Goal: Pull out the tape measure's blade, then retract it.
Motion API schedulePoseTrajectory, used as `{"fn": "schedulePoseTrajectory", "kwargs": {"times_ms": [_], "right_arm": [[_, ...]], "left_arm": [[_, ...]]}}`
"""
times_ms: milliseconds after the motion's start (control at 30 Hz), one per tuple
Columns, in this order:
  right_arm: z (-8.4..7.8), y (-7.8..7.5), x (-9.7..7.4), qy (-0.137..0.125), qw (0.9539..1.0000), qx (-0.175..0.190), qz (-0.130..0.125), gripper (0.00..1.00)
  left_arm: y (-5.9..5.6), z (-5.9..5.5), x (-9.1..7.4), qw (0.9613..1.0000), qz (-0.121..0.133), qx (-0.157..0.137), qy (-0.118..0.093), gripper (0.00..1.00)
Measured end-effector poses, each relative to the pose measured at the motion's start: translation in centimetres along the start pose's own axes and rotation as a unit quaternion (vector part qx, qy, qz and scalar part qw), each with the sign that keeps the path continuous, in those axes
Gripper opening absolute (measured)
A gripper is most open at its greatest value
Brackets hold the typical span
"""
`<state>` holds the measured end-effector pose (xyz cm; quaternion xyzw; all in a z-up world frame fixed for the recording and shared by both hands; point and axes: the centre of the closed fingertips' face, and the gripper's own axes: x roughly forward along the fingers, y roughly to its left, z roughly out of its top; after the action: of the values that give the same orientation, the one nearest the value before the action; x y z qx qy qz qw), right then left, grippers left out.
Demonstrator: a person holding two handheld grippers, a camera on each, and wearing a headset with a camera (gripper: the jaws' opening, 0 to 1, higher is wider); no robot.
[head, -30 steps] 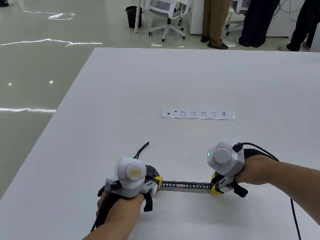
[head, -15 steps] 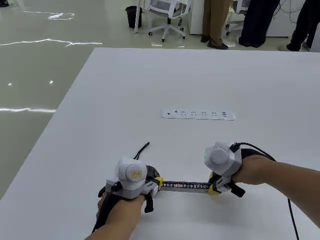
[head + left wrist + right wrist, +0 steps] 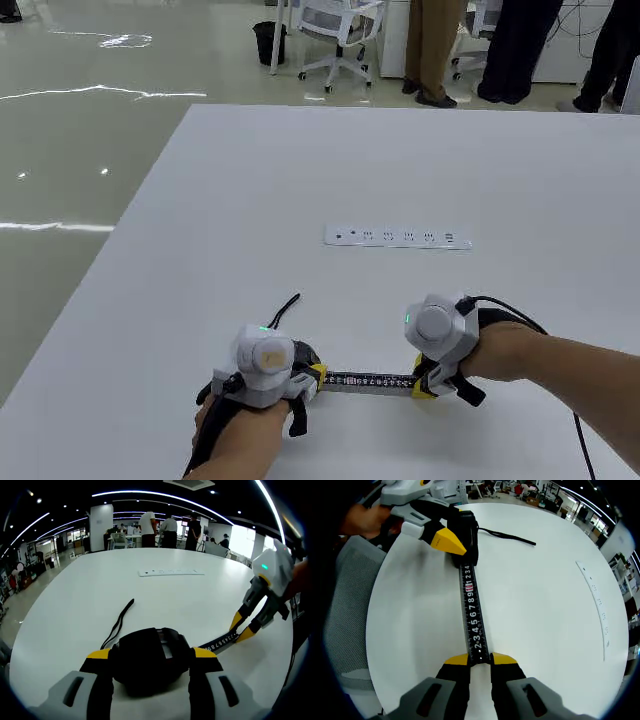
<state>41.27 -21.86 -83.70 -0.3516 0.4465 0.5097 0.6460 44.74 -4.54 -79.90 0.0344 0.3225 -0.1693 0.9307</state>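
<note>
Tape measure case (image 3: 303,366) lies on the table (image 3: 300,180) in the head view, blade (image 3: 366,381) spanning sideways to the right gripper (image 3: 420,386); in the left gripper view, the left gripper (image 3: 152,654) clamps the case. In the right gripper view, the jaws pinch the blade's tip, its long axis running straight ahead to the case.

The blade (image 3: 472,612) carries printed numerals 2 to 9, then 1 to 4.

In the head view the left gripper (image 3: 311,375) covers most of the tape measure's case (image 3: 303,353), and the numbers on the blade (image 3: 368,381) are too small to read. At 1 o'clock the top edge cuts off the standing people (image 3: 430,50) above the legs.
</note>
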Motion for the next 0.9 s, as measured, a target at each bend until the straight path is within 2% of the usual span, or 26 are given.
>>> {"fn": "schedulePoseTrajectory", "kwargs": {"times_ms": [900], "right_arm": [[1.8, 0.2, 0.7, -0.008, 1.0, -0.005, 0.002, 0.15]], "left_arm": [[0.0, 0.0, 0.0, 1.0, 0.0, -0.002, 0.0, 0.56]]}}
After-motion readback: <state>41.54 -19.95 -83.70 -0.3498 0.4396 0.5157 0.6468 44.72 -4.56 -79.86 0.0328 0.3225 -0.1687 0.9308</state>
